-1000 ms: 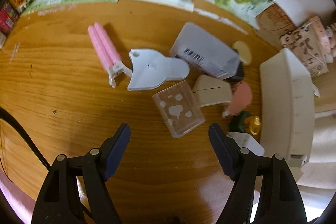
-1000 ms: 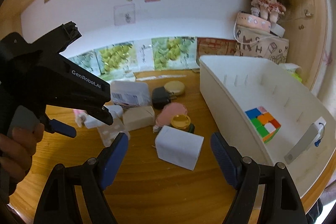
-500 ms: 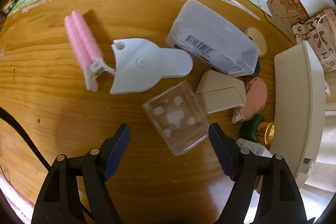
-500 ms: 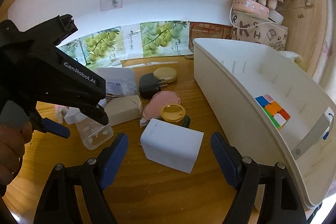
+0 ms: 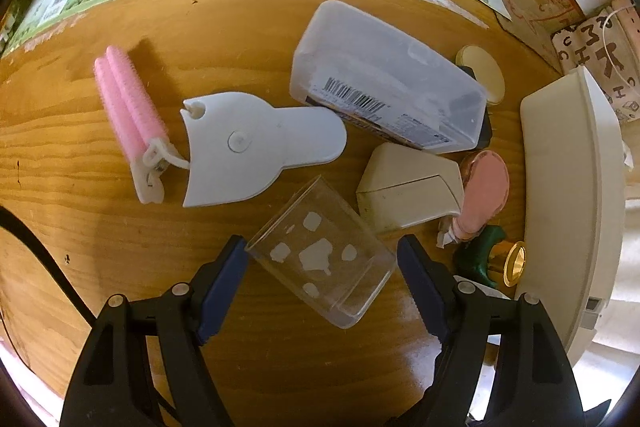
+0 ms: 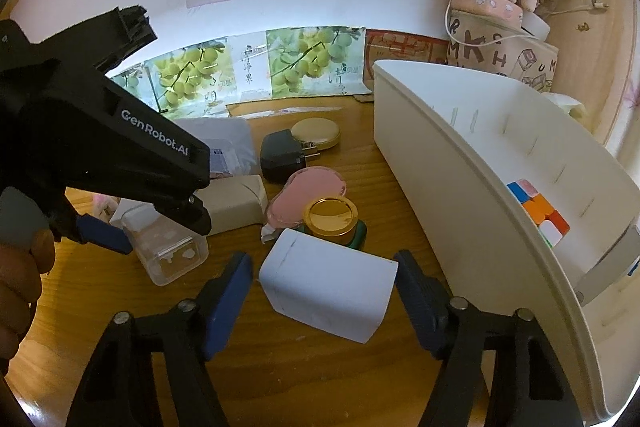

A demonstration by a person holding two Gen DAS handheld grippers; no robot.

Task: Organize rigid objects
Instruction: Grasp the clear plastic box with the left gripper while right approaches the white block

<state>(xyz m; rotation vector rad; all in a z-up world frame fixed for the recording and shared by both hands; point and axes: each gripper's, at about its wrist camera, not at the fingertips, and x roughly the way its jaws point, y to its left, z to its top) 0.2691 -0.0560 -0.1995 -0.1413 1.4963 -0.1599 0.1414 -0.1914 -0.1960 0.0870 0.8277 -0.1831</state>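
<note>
A clear plastic box with white blotches lies on the wooden table between the blue pads of my left gripper, which stands open around it; the left pad seems to touch its corner. The same clear box shows under the left gripper's body in the right wrist view. My right gripper is open, its fingers on either side of a white rectangular block. The big white bin at the right holds a colour cube.
Around the clear box lie a pink roller clip, a white scraper, a frosted case with a barcode, a beige wedge box, a pink compact, a gold-lidded green jar and a black plug.
Both grippers have moved forward and down. The clear box now sits between the left fingers, and the white block between the right fingers. Neither gripper has shut.
</note>
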